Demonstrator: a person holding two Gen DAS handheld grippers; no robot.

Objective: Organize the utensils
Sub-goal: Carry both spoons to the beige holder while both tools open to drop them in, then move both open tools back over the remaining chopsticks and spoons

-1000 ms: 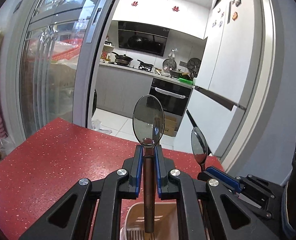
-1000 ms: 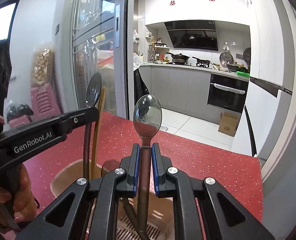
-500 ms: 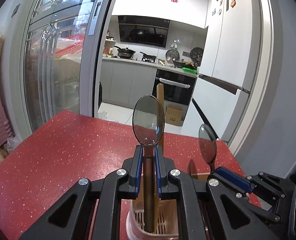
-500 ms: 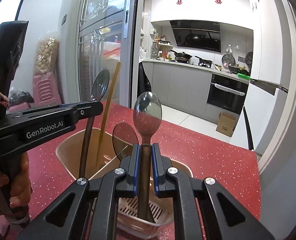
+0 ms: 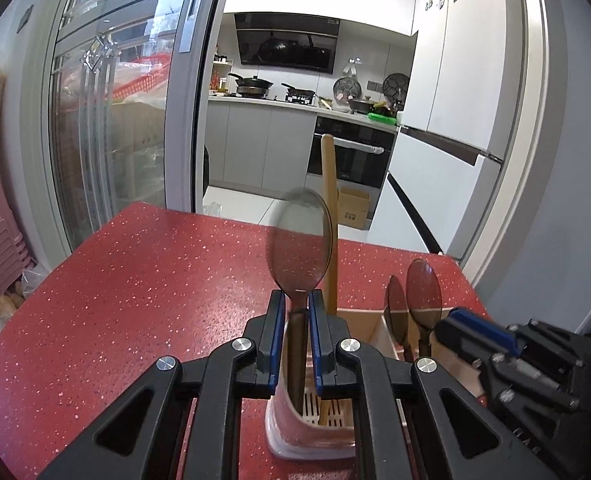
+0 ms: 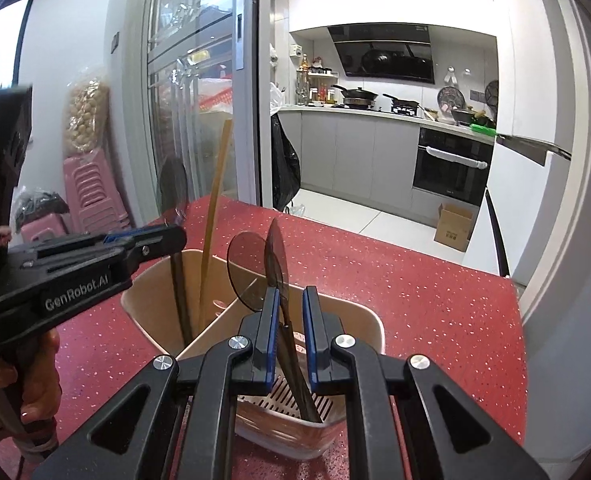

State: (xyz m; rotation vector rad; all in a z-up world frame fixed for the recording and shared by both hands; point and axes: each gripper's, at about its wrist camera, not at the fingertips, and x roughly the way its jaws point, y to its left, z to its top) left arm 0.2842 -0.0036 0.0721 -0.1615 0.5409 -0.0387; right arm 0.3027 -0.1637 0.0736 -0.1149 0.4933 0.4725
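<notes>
Left gripper [image 5: 295, 312] points forward, its blue-padded jaws parted slightly, a narrow gap showing on each side of the spoon handle [image 5: 297, 356] between them. Right gripper [image 6: 289, 312] also points forward, jaws parted wider and clear of what stands between them. A bare hand [image 6: 23, 384] grips the left tool's handle.

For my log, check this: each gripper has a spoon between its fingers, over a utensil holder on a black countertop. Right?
No. The countertop is red with pale speckles, not black; the left wrist view shows it. The rest holds: the left gripper and right gripper each have a spoon between their fingers over the utensil holder.
</notes>
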